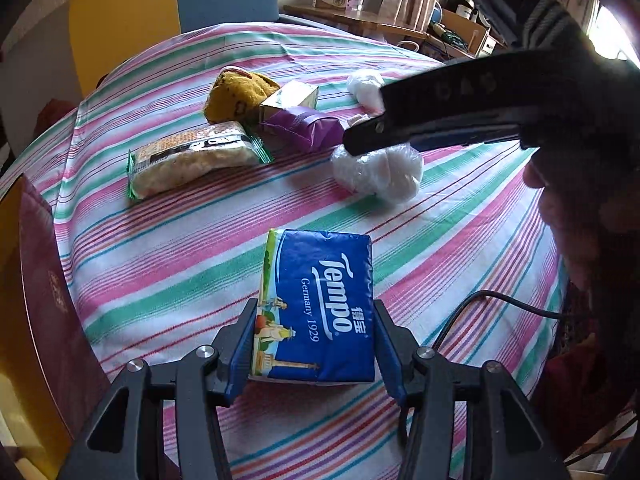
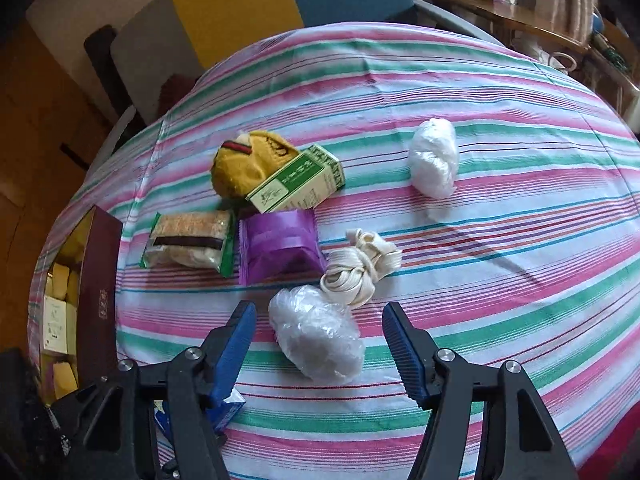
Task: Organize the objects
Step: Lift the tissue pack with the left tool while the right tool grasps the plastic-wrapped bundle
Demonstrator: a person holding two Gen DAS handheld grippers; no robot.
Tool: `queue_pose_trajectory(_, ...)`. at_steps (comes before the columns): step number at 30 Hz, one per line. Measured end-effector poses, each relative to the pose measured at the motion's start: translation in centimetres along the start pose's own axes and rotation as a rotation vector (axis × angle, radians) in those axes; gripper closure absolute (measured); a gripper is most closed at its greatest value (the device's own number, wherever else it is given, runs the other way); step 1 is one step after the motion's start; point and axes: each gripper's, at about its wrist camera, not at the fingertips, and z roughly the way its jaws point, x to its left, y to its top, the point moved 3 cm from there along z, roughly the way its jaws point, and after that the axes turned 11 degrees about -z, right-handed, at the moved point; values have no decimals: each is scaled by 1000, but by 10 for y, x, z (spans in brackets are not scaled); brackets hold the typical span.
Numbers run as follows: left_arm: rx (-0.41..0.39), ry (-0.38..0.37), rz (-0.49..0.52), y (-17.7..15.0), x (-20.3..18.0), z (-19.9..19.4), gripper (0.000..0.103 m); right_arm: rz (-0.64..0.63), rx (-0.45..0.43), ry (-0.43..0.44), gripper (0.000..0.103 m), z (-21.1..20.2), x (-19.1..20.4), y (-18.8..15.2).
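My left gripper (image 1: 314,344) is shut on a blue Tempo tissue pack (image 1: 320,304), held at its near end over the striped tablecloth (image 1: 180,264). My right gripper (image 2: 318,328) is open, its jaws on either side of a crumpled clear plastic bag (image 2: 316,336) on the cloth, not touching it. In the left wrist view the right gripper (image 1: 360,144) hangs over that bag (image 1: 378,174). A corner of the tissue pack (image 2: 228,410) shows under my right gripper's left finger.
On the cloth lie a green-edged cracker pack (image 2: 188,242), a purple pouch (image 2: 278,244), a green and white box (image 2: 298,180), a yellow knitted item (image 2: 248,160), a cream strap bundle (image 2: 360,268) and a second white bag (image 2: 434,158). A maroon box (image 2: 98,292) holding items stands at the left edge.
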Motion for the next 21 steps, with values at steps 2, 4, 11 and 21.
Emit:
queue_pose_trajectory(2,1,-3,-9,-1,1,-1,49,-35,26,-21,36,6,6,-2)
queue_pose_trajectory(4,-1,-8,-18,-3,3,-2,49,-49,41,-30,36,9,7,-4)
queue_pose_trajectory(11,-11,-14,-37,-2,7,-6,49,-95,61,-45,39,15,10,-5)
queue_pose_trajectory(21,-33,-14,-63,-12,6,-25,50,-166,86,-41,66,20,20,-8)
